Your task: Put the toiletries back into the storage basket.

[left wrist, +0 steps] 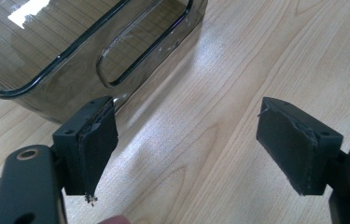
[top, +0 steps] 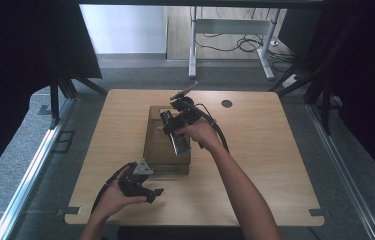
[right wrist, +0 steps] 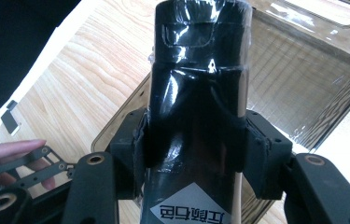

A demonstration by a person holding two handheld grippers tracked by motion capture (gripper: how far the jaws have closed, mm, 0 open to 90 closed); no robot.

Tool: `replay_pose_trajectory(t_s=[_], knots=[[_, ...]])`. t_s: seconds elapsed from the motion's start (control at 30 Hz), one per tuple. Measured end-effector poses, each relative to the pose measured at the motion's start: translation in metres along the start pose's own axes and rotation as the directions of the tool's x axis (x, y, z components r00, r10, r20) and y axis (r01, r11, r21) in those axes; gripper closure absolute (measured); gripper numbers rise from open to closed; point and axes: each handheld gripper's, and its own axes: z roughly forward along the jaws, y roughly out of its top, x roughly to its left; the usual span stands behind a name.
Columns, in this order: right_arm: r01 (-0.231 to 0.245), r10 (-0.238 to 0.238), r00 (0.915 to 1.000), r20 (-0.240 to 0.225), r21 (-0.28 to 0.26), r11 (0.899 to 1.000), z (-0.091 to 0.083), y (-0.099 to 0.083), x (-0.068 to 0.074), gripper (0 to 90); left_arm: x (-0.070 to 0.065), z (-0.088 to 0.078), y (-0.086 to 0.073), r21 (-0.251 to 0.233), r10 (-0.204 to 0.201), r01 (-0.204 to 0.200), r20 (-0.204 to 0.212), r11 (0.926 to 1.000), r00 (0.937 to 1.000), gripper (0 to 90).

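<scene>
Counter (top: 255, 165): one wooden top bearing one smoky clear bin (top: 161, 150).
Right gripper (right wrist: 195, 149): clamps one black wrapped bottle (right wrist: 196, 93) above that bin; its label shows close up.
Left gripper (left wrist: 186, 149): wide apart, holding nothing, bin just ahead.

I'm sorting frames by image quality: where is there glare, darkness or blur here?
High view: dim, with black sides, and the bin is murky. Left gripper view: sharp, with a bright window reflection on the bin and sheen on the table. Right gripper view: glare streaks on the shiny black bottle held in the right claw, and a black corner at top left.
</scene>
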Motion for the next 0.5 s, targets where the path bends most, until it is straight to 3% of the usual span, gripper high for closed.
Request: replay_pose_trajectory(t_s=[0.37, 0.5], knots=[[-0.063, 0.063, 0.998, 0.008, -0.008, 0.998, 0.012, 0.006, -0.005, 47.3, -0.001, 0.003, 0.001, 0.009, 0.013, -0.013, 0.004, 0.9999, 0.9999, 20.6], [-0.062, 0.062, 0.9981, 0.002, 0.004, 0.998, 0.019, 0.008, -0.003, 47.3, -0.001, 0.002, 0.001, 0.011, 0.014, -0.014, 0.004, 0.9998, 0.9999, 20.6]])
